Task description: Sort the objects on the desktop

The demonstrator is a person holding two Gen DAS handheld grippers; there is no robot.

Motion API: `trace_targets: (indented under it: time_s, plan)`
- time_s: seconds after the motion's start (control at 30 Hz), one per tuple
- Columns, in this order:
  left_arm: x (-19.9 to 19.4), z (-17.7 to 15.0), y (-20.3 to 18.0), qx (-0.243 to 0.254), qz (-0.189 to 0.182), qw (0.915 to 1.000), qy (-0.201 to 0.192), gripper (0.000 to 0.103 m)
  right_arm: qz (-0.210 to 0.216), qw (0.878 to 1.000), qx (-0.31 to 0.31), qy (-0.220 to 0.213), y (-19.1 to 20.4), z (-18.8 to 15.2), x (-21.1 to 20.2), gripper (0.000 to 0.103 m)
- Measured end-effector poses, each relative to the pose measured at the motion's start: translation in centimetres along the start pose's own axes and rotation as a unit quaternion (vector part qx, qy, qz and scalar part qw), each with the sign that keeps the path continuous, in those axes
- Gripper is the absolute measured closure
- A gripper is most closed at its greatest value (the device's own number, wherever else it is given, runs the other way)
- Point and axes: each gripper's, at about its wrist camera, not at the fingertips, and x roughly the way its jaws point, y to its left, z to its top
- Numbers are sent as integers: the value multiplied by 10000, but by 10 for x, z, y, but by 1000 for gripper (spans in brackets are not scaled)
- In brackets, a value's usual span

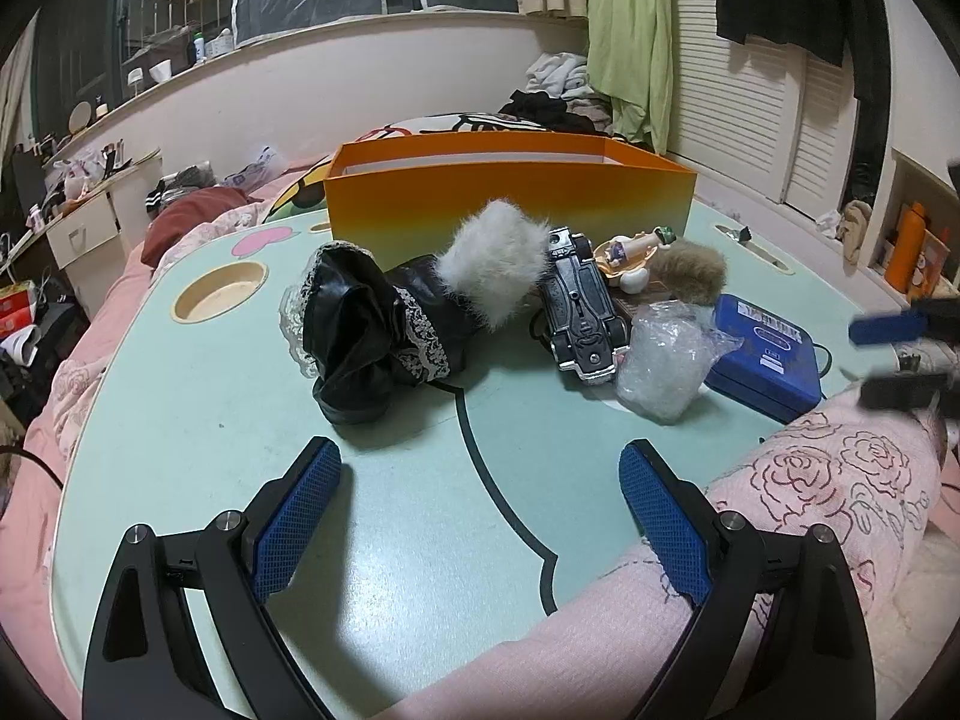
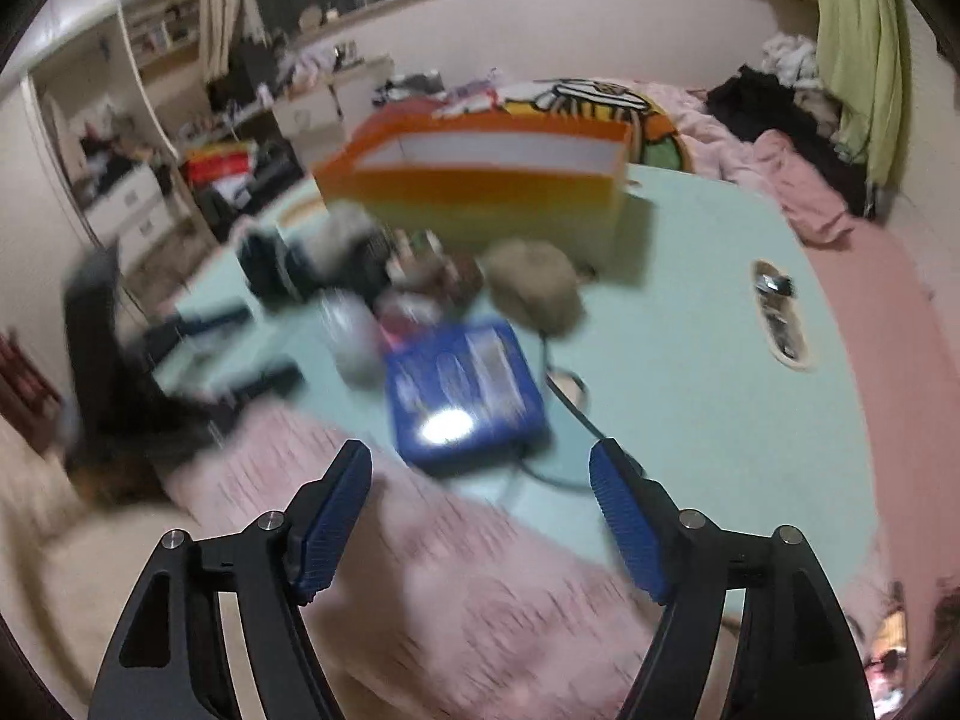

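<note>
The orange box [image 1: 510,192] stands at the far side of the mint-green surface [image 1: 420,540], and what shows of its white inner walls looks bare — its floor is hidden, so I cannot tell whether anything is in it yet. Everything else waits in a cluster just in front of it: a black lace-trimmed garment with a white fur cuff [image 1: 384,324], a silver toy car [image 1: 579,306] lying on its side, a small figurine [image 1: 630,255], a brown fur ball [image 1: 690,276], a crumpled clear plastic bag [image 1: 666,360] and a blue case [image 1: 765,354]. Judging by that, the sorting has barely begun.

The left tongs [image 1: 480,480] hang released over bare surface, nothing between the pads. The right tongs [image 2: 480,480] — blurred — stand parted and empty, near the blue case.
</note>
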Motion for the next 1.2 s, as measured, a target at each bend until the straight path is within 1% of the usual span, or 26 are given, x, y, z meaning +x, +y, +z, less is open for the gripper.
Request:
trace_targets:
  time_s: [0.03, 0.07, 0.1, 0.13, 0.27, 0.33, 0.4, 0.43, 0.47, 0.5, 0.57, 0.6, 0.67, 0.77, 0.8, 0.87, 0.93, 0.97, 1.0, 1.03, 1.07, 1.1, 1.13, 1.17, 1.2]
  plan:
    - [0, 0, 0, 1, 8, 10000, 6, 9, 122, 9999, 10, 80, 0, 0, 6, 50]
    - [1, 0, 0, -2, 13, 10000, 12, 9, 365, 9992, 154, 94, -2, 2, 12, 61]
    - [1, 1, 0, -6, 9, 10000, 11, 9, 445, 9987, 254, 39, -2, 8, 17, 63]
    - [1, 1, 1, -8, 3, 10000, 8, 9, 412, 9987, 285, 49, 0, 13, 23, 65]
    - [1, 1, 1, -7, 0, 10000, 3, 9, -229, 9996, -72, -152, 16, 35, 45, 65]
    - [1, 1, 1, -8, 2, 10000, 4, 9, -233, 9995, -86, -170, 23, 39, 48, 65]
    - [1, 1, 1, -8, 3, 10000, 5, 9, -167, 9996, -102, -189, 27, 32, 42, 59]
    - [1, 1, 1, -8, 3, 10000, 5, 9, -216, 9995, -126, -194, 28, 28, 38, 51]
    - [1, 1, 1, -6, 2, 10000, 5, 9, -386, 9989, -101, -248, 28, 21, 33, 46]
    - [1, 1, 1, -8, 4, 10000, 5, 9, -476, 9985, 11, -288, 26, 17, 32, 43]
    - [2, 1, 0, -1, 9, 10000, 11, 9, -422, 9974, 357, -460, 15, 7, 29, 34]
    - [2, 1, -1, 4, 13, 10000, 13, 9, -399, 9971, 423, -491, 11, 7, 29, 32]
    - [2, 1, -1, 1, 15, 10000, 17, 9, -493, 9966, 444, -499, 7, 8, 32, 23]
    - [2, 2, -1, 8, 16, 10000, 25, 9, -625, 9962, 387, -462, 8, 10, 34, 20]
    - [2, 2, -2, 8, 14, 10000, 32, 9, -628, 9962, 394, -459, 8, 10, 34, 19]
    - [2, 3, -2, 26, 11, 10000, 70, 9, -654, 9960, 430, -443, 6, 11, 34, 15]
    - [1, 6, 0, -8, -52, 9999, 154, 10, -641, 9959, 459, -450, 4, 11, 33, 14]
    - [-2, 10, 3, -94, -119, 9997, 188, 11, -636, 9959, 465, -456, 6, 10, 32, 14]
    - [-6, 17, 5, -202, -165, 9996, 112, 20, -627, 9958, 477, -461, 6, 9, 32, 14]
    - [-12, 26, 7, -297, -179, 9994, 3, 27, -609, 9959, 484, -467, 6, 10, 31, 13]
    - [-19, 40, 8, -400, -232, 9988, -142, 27, -594, 9959, 490, -472, 6, 10, 31, 13]
    - [-26, 61, 7, -470, -410, 9976, -296, 27, -601, 9959, 488, -471, 7, 10, 31, 13]
    - [-29, 79, 6, -497, -556, 9966, -340, 31, -607, 9959, 484, -470, 7, 10, 31, 13]
    - [-29, 98, 4, -529, -671, 9958, -313, 37, -609, 9959, 478, -471, 7, 9, 31, 13]
    - [-20, 127, 2, -657, -855, 9941, -118, 48, -606, 9959, 480, -473, 6, 9, 30, 13]
